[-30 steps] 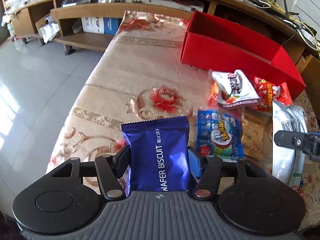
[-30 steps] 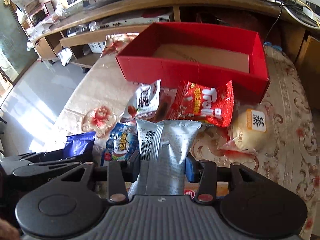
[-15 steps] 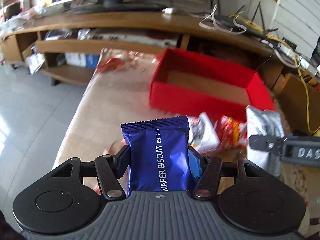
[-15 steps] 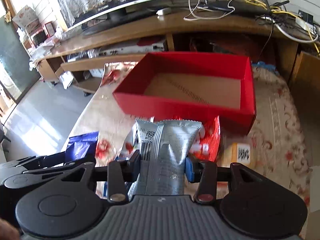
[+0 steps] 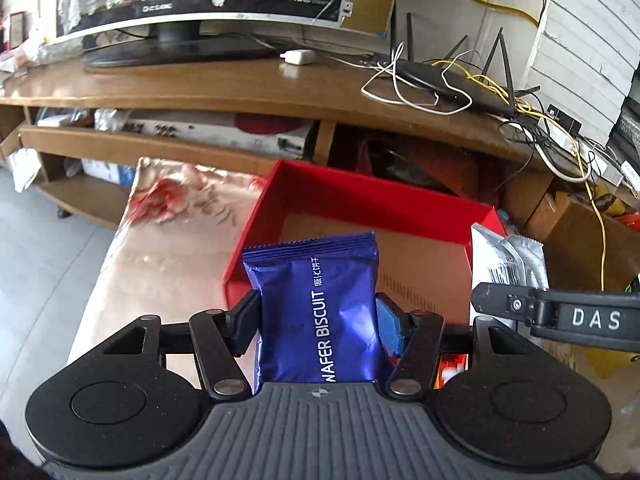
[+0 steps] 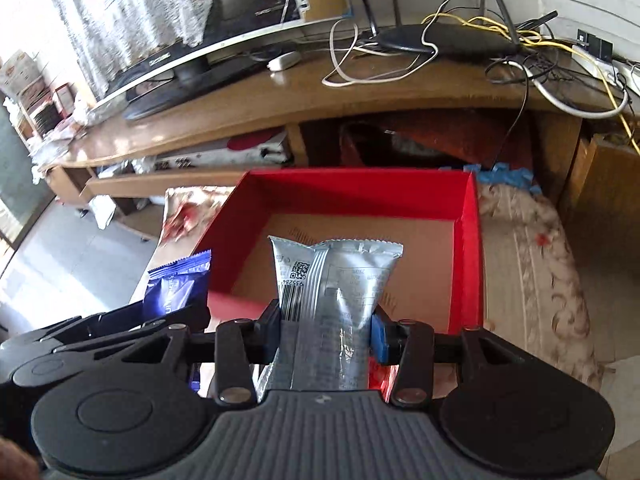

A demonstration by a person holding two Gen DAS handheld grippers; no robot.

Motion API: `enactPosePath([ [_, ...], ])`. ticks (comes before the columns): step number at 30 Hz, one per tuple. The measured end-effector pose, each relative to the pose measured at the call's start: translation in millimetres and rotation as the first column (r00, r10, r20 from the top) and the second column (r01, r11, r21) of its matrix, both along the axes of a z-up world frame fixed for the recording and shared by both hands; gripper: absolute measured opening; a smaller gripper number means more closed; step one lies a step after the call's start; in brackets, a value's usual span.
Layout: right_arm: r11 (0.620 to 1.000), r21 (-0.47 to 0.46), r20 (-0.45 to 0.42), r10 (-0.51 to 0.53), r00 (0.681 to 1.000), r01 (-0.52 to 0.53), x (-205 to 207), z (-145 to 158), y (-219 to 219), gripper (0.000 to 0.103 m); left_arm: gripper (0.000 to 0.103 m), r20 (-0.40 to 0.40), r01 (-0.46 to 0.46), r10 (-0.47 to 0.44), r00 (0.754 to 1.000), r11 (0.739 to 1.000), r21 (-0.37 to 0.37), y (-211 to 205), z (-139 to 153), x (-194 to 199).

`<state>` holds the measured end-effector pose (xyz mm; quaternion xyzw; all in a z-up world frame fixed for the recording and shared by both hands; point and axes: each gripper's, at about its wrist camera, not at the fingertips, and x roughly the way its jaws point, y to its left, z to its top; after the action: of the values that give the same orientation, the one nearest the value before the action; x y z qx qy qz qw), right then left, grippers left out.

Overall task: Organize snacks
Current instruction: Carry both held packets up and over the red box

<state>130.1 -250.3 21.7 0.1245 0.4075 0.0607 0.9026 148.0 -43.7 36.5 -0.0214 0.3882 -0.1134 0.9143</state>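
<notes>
Both grippers rose toward the open red cardboard box [image 6: 468,240]; left gripper [image 5: 316,320] pinched a blue foil wafer packet [image 5: 316,304], right gripper [image 6: 326,320] a silver foil pouch [image 6: 336,280]; an early release risked dropping short.

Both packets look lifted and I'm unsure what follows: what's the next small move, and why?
Probably carry both forward over the red box and release. The left gripper is shut on the blue packet, the right gripper on the silver packet, near its front wall.

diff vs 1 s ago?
Both grippers lifted off the snack pile and advanced to the red box, now just ahead and showing only bare cardboard. Unchanged: left gripper clamps the blue wafer biscuit pack; right gripper clamps the silver packet.
</notes>
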Motion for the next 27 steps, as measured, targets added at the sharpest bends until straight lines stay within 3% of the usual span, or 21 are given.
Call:
enactPosePath([
  [14,0.999,-0.025,0.014,-0.040,0.999,0.040,71.8,-1.9,-17.4,0.042,0.067,0.010,0.009,-0.009,1.000,0.999,0.032,-30.7,-9.5,57.0],
  [27,0.996,-0.075,-0.034,-0.042,0.999,0.039,110.5,-33.7,-20.0,0.042,0.067,-0.043,0.005,-0.001,0.999,0.997,0.082,-42.8,-39.3,83.9],
])
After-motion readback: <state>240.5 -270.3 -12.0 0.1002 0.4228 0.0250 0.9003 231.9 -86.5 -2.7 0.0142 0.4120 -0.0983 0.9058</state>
